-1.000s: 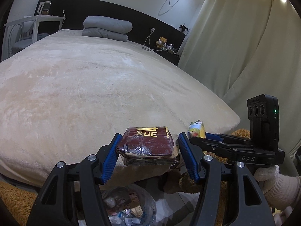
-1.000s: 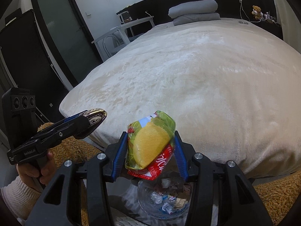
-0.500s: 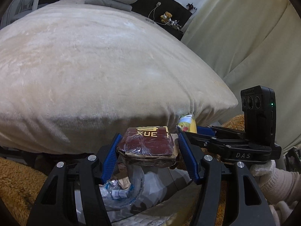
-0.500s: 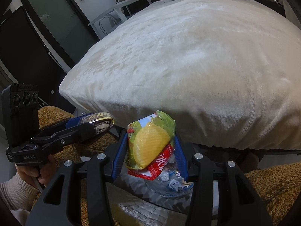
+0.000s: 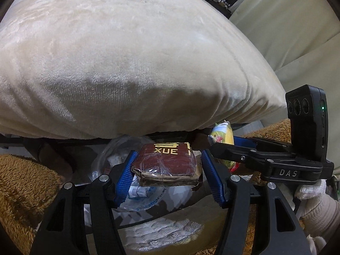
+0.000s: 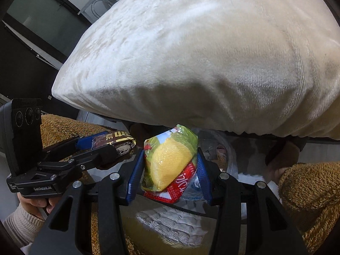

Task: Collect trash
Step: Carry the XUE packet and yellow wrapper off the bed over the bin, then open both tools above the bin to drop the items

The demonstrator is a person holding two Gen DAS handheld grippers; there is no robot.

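My left gripper (image 5: 166, 163) is shut on a dark red packet (image 5: 166, 162) with gold letters, wrapped in clear film. It hangs just above a trash bin lined with a clear bag (image 5: 110, 148) that holds wrappers. My right gripper (image 6: 169, 167) is shut on a green and yellow snack bag (image 6: 170, 159) with a red lower edge, above the same bin (image 6: 225, 155). In the left wrist view the right gripper (image 5: 225, 142) sits close on the right; in the right wrist view the left gripper (image 6: 119, 144) sits close on the left.
A bed under a cream plush blanket (image 5: 127, 53) overhangs the bin from behind. Brown fleece-clad knees (image 5: 21, 180) flank the bin on both sides. A pale patterned mat (image 6: 172, 223) lies on the floor in front. Curtains (image 5: 286, 21) hang at the right.
Both grippers have dropped and tipped downward with their loads. The bed edge has risen in both views and the bin has come closer under the fingers.
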